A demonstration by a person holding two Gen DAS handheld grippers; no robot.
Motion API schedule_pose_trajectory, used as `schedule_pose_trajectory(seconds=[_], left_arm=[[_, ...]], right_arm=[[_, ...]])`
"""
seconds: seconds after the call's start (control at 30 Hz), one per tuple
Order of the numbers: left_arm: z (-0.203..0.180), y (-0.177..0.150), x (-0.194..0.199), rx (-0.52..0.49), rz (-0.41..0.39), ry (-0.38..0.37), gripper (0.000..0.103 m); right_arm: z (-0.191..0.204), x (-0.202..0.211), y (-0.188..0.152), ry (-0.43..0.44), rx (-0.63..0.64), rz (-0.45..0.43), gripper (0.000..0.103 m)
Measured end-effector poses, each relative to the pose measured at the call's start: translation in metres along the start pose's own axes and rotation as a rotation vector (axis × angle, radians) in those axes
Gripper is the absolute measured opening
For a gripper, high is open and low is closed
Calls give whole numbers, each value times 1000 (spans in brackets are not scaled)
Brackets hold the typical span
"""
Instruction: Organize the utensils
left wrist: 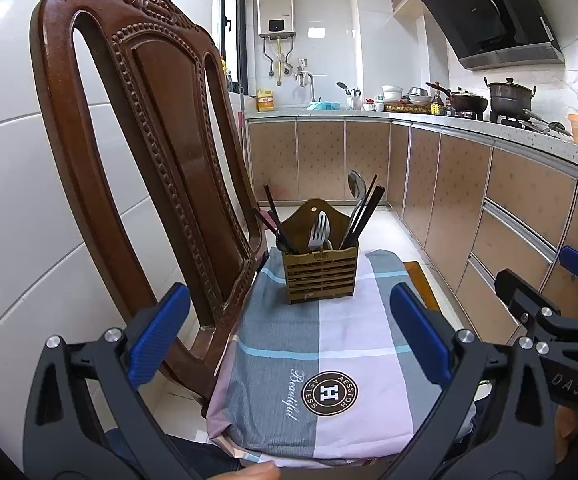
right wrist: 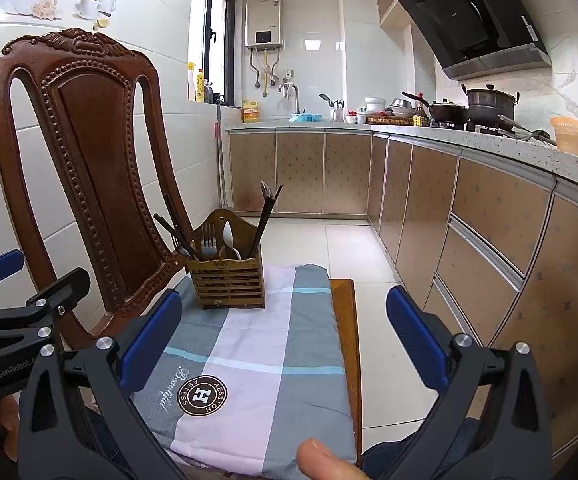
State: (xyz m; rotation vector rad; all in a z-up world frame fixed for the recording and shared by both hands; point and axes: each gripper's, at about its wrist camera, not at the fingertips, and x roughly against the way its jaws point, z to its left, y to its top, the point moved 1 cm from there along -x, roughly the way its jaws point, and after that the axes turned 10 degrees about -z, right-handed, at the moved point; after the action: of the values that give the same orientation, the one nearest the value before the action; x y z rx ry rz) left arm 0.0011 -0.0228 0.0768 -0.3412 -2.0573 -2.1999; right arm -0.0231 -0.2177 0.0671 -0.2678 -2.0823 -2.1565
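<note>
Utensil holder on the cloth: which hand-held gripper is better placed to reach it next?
Left, slightly. The utensil holder sits centred between the left hand-held gripper's open fingers; for the right hand-held gripper it lies off to the left. Both are empty.

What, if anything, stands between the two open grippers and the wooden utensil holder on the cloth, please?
Nothing visible. Only bare checked cloth lies between the left gripper, the right gripper and the utensil holder. The chair back stands off to the left.

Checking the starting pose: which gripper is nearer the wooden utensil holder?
Neither clearly. The wooden utensil holder stands straight ahead of the left gripper, but ahead and leftward of the right gripper; both hover open, well short.
</note>
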Motion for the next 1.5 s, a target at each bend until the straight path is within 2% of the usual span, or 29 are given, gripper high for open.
schedule_pose_trajectory(seconds=[1.5], left_arm=[[-1, -4, 5, 23, 24, -25, 99]], right_arm=[[4, 3, -1, -23, 25, -3, 100]])
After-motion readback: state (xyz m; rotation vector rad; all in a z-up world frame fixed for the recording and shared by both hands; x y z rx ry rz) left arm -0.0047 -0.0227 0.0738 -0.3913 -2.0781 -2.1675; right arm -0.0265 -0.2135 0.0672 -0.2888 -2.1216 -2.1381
